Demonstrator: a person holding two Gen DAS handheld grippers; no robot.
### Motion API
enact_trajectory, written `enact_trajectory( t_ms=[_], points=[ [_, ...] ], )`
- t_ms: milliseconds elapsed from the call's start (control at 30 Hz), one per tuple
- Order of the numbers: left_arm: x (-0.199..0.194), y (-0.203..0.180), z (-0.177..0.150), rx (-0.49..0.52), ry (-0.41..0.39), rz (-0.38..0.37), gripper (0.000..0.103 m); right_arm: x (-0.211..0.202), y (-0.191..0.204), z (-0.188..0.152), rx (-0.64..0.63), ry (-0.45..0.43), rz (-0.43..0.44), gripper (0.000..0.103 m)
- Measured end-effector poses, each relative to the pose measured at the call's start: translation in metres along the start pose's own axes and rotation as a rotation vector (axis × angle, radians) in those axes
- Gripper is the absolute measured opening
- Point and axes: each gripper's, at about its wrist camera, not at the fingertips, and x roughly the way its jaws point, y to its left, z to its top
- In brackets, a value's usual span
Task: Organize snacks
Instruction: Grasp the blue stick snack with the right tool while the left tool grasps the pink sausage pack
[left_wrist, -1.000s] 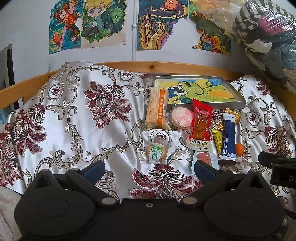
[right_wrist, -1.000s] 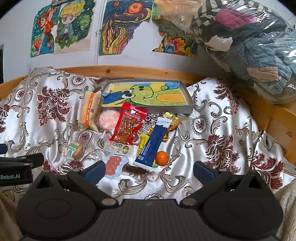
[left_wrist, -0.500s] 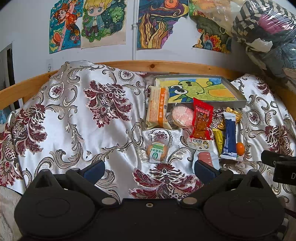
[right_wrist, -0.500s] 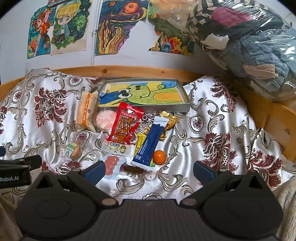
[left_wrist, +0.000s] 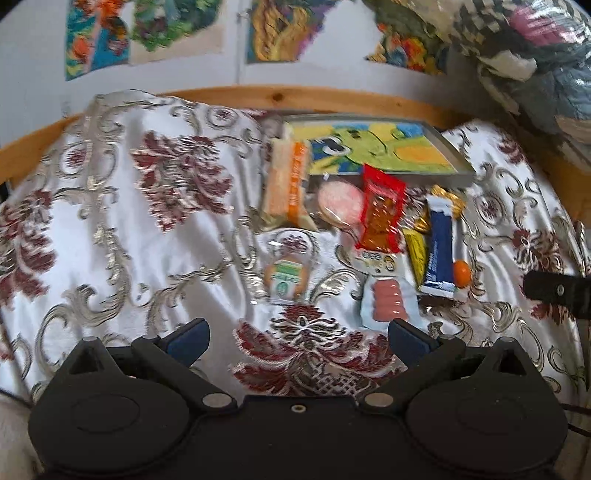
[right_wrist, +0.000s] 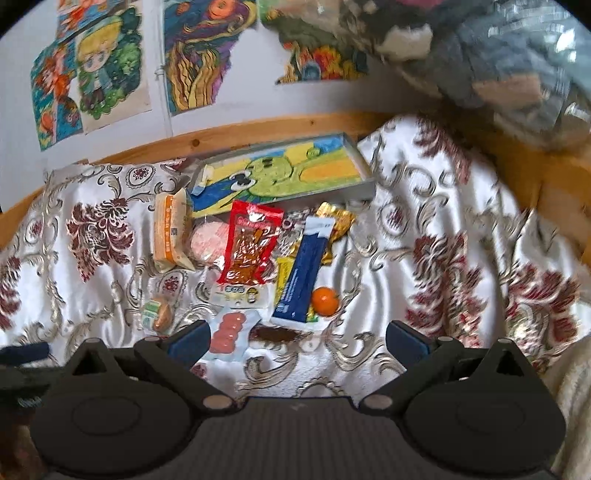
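Snacks (right_wrist: 255, 254) were seen piled on bedspread (left_wrist: 110, 229) just in front of tray (right_wrist: 284, 173); L gripper (left_wrist: 297, 334) & R gripper (right_wrist: 297, 332) fingers were spread wide, nothing held.

Bed under a floral satin cover, snacks in the middle.

I see the bed's cover (right_wrist: 424, 206) filling the frame; above centre lies a shallow tray (right_wrist: 364, 188), and below it a red packet (right_wrist: 251, 247), blue bar (right_wrist: 304, 273), small orange (right_wrist: 325, 301), orange-striped pack (right_wrist: 170, 232) and pink sausage pack (right_wrist: 229, 328), closely clustered.
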Motion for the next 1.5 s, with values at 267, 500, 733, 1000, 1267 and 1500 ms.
enact_trajectory(
  t_ms=[267, 500, 733, 1000, 1267, 1500],
  points=[
    [0.047, -0.013, 0.024, 0.017, 0.119, -0.186, 0.102, 0.044, -0.012, 0.045, -0.039, 0.080, 0.030, 0.103],
    [0.098, -0.037, 0.038, 0.035, 0.187, -0.236, 0.102, 0.104, -0.025, 0.072, -0.070, 0.189, 0.027, 0.103],
    [0.146, -0.056, 0.046, 0.093, 0.258, -0.249, 0.102, 0.159, -0.041, 0.076, 0.035, 0.298, 0.052, 0.103],
    [0.171, -0.057, 0.042, 0.100, 0.315, -0.260, 0.101, 0.203, -0.044, 0.073, 0.051, 0.354, 0.099, 0.091],
    [0.172, -0.054, 0.040, 0.067, 0.318, -0.303, 0.081, 0.215, -0.038, 0.069, 0.011, 0.348, 0.112, 0.064],
    [0.173, -0.055, 0.040, 0.064, 0.331, -0.350, 0.065, 0.219, -0.041, 0.068, 0.021, 0.348, 0.122, 0.062]
  ],
)
